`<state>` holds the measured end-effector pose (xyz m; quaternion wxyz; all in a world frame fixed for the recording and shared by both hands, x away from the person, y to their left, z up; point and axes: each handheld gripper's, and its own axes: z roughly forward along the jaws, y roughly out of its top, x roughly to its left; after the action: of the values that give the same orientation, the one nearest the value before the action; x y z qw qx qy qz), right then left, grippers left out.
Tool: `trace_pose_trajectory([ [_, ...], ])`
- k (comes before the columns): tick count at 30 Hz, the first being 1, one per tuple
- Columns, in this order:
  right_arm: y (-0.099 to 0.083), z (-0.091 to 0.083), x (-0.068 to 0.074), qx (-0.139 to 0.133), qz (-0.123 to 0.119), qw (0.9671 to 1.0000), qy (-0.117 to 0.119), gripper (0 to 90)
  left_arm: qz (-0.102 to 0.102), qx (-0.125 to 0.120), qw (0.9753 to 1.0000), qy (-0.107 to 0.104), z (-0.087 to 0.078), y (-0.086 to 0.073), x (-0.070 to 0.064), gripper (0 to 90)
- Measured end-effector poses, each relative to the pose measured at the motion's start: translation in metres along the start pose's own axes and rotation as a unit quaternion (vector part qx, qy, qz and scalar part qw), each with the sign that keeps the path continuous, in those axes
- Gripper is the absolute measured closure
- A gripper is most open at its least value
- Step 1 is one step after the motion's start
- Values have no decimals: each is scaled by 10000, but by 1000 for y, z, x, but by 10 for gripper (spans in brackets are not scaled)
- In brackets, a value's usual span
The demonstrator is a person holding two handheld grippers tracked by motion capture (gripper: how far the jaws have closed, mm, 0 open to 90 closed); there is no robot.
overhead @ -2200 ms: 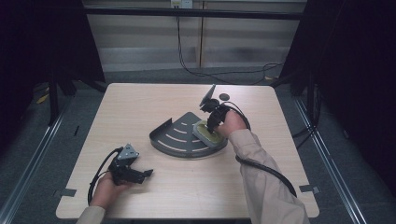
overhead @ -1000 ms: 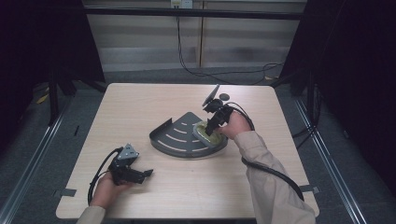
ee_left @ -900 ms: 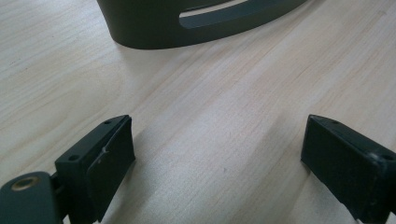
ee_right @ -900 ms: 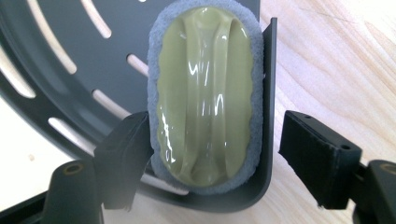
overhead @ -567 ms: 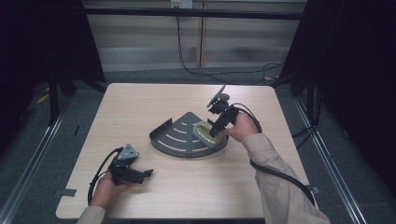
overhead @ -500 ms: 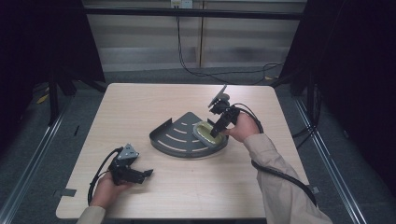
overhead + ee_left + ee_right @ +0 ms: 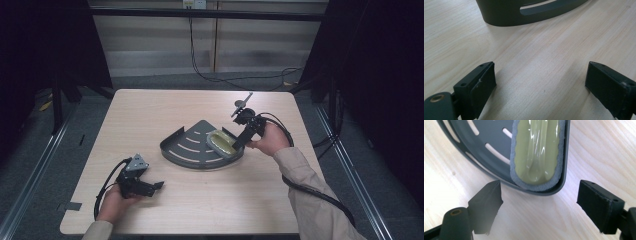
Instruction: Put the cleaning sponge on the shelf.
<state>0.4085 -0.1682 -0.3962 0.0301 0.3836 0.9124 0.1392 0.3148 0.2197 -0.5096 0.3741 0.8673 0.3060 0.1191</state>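
Nearest the person, the left gripper (image 7: 141, 186) rests on the worktop (image 7: 150, 115) exactly as it did two seconds ago, its fingers (image 7: 480, 87) spread wide with nothing between them. Farther out, the right gripper (image 7: 239, 145) has drawn back from the sponge (image 7: 221, 142), which lies in the right corner of the dark slotted tray (image 7: 186, 147). Its fingers (image 7: 487, 203) now stand wide apart and empty, just off the tray's rim. That suggests the sponge has been released, so the placing step looks finished.
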Motion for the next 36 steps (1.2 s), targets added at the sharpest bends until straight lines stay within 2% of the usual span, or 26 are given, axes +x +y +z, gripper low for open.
trace_pose_trajectory([
  [6,-10,-6,0,-85,-75,9999,28,189,-20,-3,10000,-10,0,0,0,88],
  [12,-18,-8,3,-37,-229,9997,70,184,-11,7,10000,0,0,0,0,89],
  [14,-21,-8,4,-60,-267,9995,128,184,51,44,10000,-6,-1,0,1,89],
  [21,-33,-7,5,91,-377,9991,174,184,41,47,10000,-12,-1,0,1,89],
  [27,-43,-7,3,51,-332,9992,234,183,47,48,10000,-5,-1,0,1,89],
  [30,-49,-6,1,129,-369,9991,148,183,50,46,10000,-6,-1,0,1,89],
  [32,-53,-6,0,120,-339,9992,201,183,45,44,10000,-14,0,0,1,89],
  [36,-59,-4,1,115,-392,9991,129,183,45,44,10000,-14,0,0,1,89],
])
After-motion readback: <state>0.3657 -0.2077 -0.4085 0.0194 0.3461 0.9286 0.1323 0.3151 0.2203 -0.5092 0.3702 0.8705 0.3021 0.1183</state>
